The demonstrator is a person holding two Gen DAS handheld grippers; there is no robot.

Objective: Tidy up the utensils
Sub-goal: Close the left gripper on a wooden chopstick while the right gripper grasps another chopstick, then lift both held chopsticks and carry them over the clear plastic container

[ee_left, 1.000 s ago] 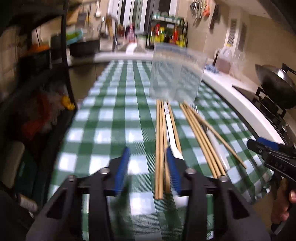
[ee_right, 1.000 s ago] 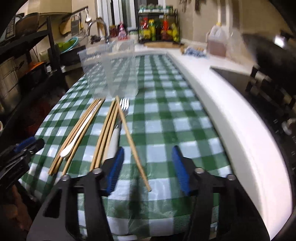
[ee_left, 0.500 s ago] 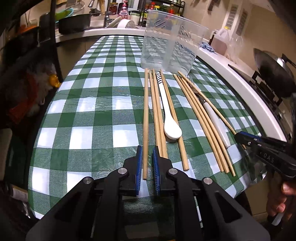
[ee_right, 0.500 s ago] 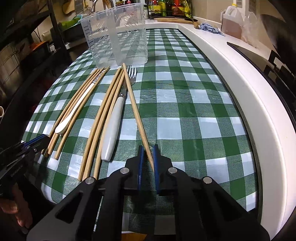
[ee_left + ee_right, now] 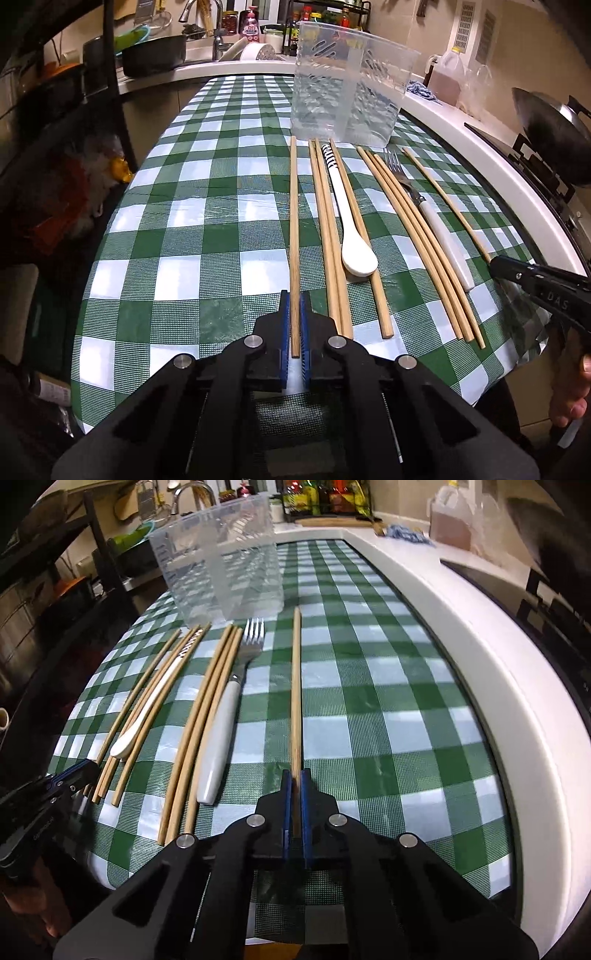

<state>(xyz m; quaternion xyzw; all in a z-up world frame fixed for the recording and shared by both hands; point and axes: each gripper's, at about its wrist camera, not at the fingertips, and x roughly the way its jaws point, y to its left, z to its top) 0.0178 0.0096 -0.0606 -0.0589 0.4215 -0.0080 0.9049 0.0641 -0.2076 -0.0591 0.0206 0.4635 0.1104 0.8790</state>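
Note:
Several wooden chopsticks, a white spoon (image 5: 352,225) and a white-handled fork (image 5: 424,206) lie in a row on the green checked tablecloth (image 5: 221,206). A clear plastic holder (image 5: 351,77) stands behind them. My left gripper (image 5: 294,299) is shut on the near end of the leftmost chopstick (image 5: 293,221). My right gripper (image 5: 294,777) is shut on the near end of the rightmost chopstick (image 5: 296,679), which points away toward the holder (image 5: 225,561). The spoon (image 5: 147,709) and fork (image 5: 229,716) lie to its left.
A white counter edge (image 5: 498,672) runs along the right, with a stove and a wok (image 5: 550,122) beyond. A black shelf rack (image 5: 110,74) stands at the left. A sink, pans and bottles fill the back.
Both grippers dropped to the table and shut, each on the near end of a chopstick. The right chopstick has swung from slanting left to pointing straight ahead.

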